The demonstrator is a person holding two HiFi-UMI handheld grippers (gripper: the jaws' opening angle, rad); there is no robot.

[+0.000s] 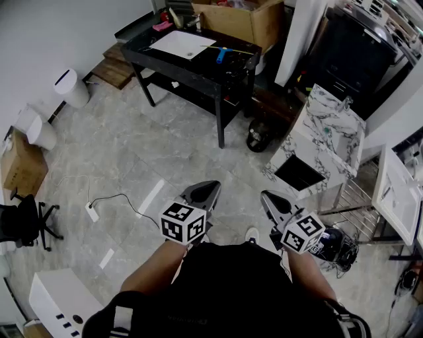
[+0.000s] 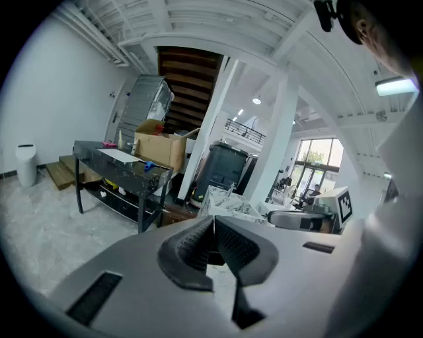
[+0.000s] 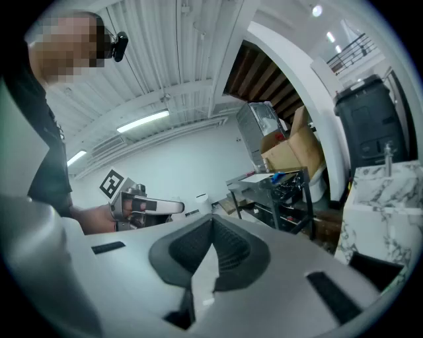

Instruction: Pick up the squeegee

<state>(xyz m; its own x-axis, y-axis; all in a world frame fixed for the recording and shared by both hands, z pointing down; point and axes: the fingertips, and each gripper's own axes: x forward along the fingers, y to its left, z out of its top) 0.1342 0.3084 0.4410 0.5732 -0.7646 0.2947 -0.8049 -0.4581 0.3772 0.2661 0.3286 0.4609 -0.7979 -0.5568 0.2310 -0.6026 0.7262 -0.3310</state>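
Note:
A blue-handled squeegee [image 1: 223,54] lies on the right part of a black table [image 1: 142,46] far ahead across the floor. It shows small in the left gripper view [image 2: 149,166] and in the right gripper view [image 3: 277,176]. My left gripper [image 1: 210,187] and right gripper [image 1: 268,196] are held side by side close to my body, well short of the table. Both point slightly downward. The left gripper's [image 2: 213,221] jaws are closed together with nothing between them. The right gripper's [image 3: 211,221] jaws also meet and hold nothing.
A white sheet [image 1: 182,43] lies on the table, with a cardboard box [image 1: 241,20] behind it. A marble-patterned cabinet [image 1: 324,142] stands to the right. White bins [image 1: 71,88], an office chair [image 1: 26,221] and a floor cable [image 1: 112,198] are on the left.

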